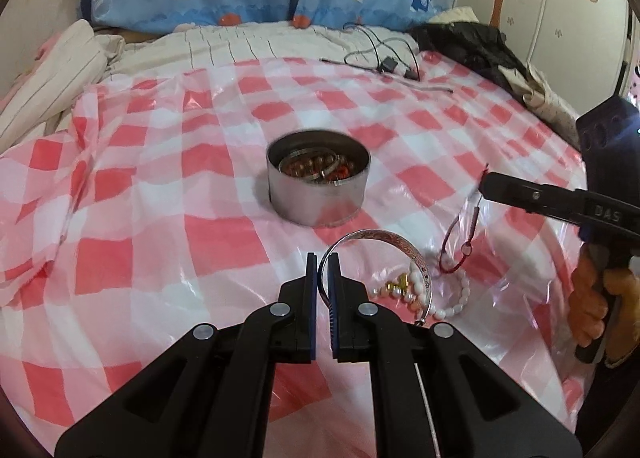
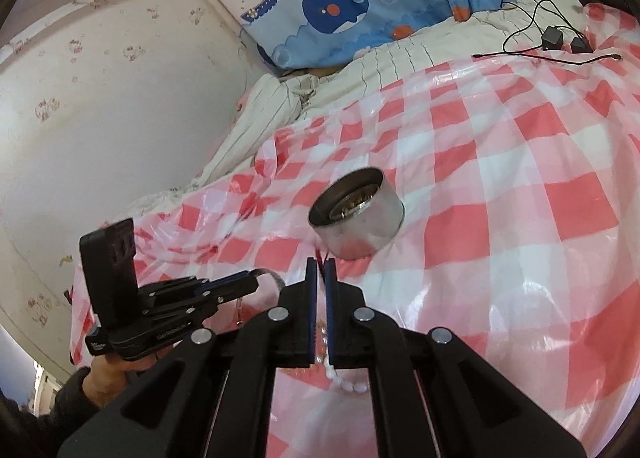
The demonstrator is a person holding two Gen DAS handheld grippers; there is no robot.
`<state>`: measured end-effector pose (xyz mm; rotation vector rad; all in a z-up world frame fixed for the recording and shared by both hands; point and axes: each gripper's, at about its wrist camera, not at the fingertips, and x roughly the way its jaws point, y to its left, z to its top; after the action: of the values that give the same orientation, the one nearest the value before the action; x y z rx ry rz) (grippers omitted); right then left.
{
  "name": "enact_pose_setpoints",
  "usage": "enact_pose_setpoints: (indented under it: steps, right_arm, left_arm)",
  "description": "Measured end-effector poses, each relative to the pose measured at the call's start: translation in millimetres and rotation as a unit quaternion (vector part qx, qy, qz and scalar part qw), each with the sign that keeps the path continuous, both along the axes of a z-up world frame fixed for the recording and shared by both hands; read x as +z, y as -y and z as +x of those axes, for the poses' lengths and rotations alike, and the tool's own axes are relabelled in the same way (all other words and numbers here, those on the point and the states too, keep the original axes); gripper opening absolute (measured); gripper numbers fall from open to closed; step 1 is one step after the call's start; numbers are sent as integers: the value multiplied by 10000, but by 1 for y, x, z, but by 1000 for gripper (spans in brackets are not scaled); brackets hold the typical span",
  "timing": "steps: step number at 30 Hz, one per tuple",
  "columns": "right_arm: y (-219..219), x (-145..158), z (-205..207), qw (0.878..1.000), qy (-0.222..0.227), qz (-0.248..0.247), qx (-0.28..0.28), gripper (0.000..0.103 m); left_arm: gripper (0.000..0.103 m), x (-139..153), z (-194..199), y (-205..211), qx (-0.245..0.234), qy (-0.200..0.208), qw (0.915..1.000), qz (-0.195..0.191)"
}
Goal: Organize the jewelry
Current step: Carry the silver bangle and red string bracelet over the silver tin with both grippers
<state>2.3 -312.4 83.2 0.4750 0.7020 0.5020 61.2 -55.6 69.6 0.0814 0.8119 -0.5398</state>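
left tongs point(image 1: 323, 258): clamp silver bangle point(image 1: 384, 236) | right tongs point(image 2: 320, 264): pinch red cord point(image 1: 454, 234) | tin point(image 1: 318, 186): on bed

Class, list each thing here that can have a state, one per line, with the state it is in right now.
Tin: open, no lid, jewelry inside.
Bangle: lifted, pinched in left tool.
Red cord: hanging from shut right tool.
Pearl bracelet: lying on the sheet.
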Motion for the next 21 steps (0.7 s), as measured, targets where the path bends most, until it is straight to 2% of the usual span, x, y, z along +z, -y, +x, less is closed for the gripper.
enact_pose_setpoints:
  steps: [3, 10, 14, 15, 16, 18, 21]
  right_arm:
    - [2, 5, 12, 9998, 50, 196, -52, 4]
    - [1, 23, 35, 9995, 218, 222, -50, 4]
    - [1, 30, 49, 9999, 16, -119, -59, 5]
    - [3, 29, 49, 9995, -74, -288, -82, 9]
    - [4, 25, 47, 9974, -216, -655, -190, 35]
    - [7, 8, 43, 9917, -451, -1150, -352, 63]
    - [3, -20, 45, 9855, -842, -1443, -310, 62]
  left_arm:
    - [4, 9, 9, -2, 93, 76, 9999, -46]
    - [4, 24, 39, 7, 125, 208, 9996, -108]
    - [4, 26, 54, 16, 116, 253, 9995, -129]
    - [4, 27, 58, 18, 116, 269, 9995, -134]
    - [4, 27, 60, 19, 118, 280, 9994, -137]
    - [4, 27, 62, 19, 141, 300, 9993, -157]
    - [4, 24, 64, 16, 191, 280, 9993, -154]
